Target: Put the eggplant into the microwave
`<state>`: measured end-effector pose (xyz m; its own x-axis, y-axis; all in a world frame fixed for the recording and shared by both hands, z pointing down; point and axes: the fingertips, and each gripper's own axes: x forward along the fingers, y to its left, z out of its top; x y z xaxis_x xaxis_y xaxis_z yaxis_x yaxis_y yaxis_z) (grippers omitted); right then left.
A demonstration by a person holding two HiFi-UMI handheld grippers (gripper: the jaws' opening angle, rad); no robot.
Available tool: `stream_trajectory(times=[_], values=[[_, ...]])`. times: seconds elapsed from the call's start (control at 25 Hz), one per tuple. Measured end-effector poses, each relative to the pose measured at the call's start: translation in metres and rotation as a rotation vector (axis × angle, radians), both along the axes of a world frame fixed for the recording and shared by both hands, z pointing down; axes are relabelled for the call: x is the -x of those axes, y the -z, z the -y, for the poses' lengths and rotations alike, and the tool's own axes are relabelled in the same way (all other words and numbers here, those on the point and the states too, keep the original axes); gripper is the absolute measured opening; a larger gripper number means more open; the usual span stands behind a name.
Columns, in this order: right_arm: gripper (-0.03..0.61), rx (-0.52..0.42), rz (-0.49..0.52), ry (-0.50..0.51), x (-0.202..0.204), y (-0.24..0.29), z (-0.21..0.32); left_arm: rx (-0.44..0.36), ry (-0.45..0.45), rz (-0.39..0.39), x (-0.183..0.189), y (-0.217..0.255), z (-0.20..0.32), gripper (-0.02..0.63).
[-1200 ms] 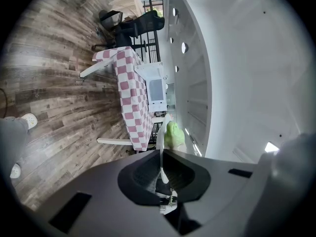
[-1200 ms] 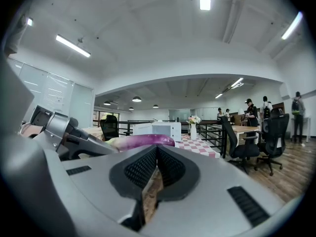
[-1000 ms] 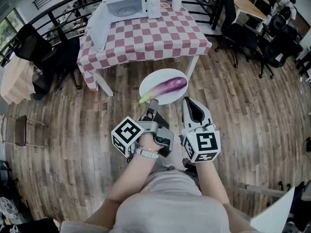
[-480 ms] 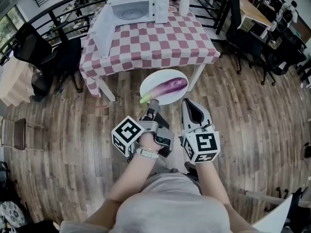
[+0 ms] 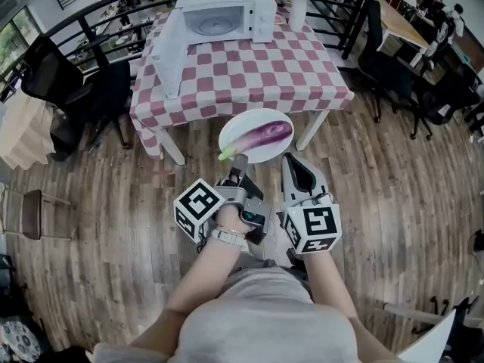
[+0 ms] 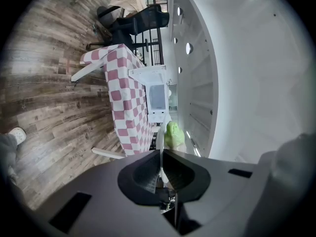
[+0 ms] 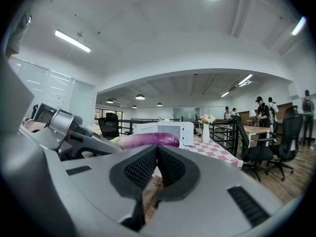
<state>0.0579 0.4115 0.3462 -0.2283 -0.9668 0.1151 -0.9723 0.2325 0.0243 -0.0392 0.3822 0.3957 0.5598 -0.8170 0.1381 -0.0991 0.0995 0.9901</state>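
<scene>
Now table nearer than before — left claw clamped on plate rim, eggplant aboard; right claw closed.

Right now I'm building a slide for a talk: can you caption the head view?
Left hand-held gripper holds a white plate bearing the eggplant, open microwave ahead on the checkered table.

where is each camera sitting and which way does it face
Head view: on the person's head, facing down at the eggplant on its plate; forearms, left gripper and right gripper show.
Left gripper view: on that gripper, rolled sideways, facing the microwave past jaws shut on the plate rim.
Right gripper view: on that gripper, level, past shut jaws.
All share eggplant and microwave.
</scene>
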Motion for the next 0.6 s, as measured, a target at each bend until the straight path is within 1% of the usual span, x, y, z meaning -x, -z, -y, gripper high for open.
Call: stream_trajectory(times=[0.2,0.6], values=[[0.025,-0.016,0.008,0.000,0.011,0.005,0.019,-0.005,-0.003,-0.001,0.011,0.000,0.014,0.017],[0.025,0.006,0.012,0.021,0.026,-0.002,0.038,0.011,0.029,-0.009,0.030,-0.005,0.029,0.017]])
